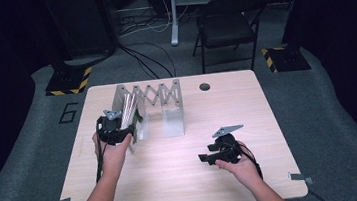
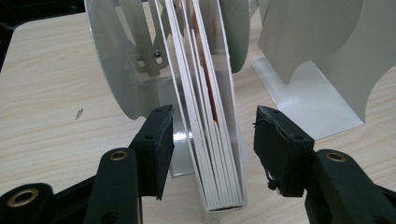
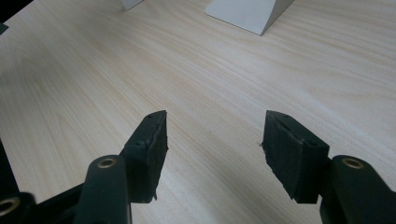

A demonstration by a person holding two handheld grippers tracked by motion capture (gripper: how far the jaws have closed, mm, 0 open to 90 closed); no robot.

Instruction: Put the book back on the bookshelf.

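With the thin white-covered book (image 2: 210, 116) already standing in the leftmost slot of the pale grey metal accordion rack (image 1: 158, 95), my left gripper (image 2: 212, 135) straddles it released, while my right gripper (image 3: 212, 149) idles unclenched, empty, well right of the rack.

Expandable rack (image 1: 151, 101) on table (image 1: 175, 181), at far left part. Book (image 2: 210, 116) upright in rack's left slot, between left end plate (image 2: 116, 60) and next divider (image 2: 322, 51). Left gripper (image 1: 119, 132) just before book, jaws either side of spine, clear of it. Right gripper (image 1: 207, 157) well right, nearer front edge, over bare tabletop. Chair (image 1: 228, 22) behind table.
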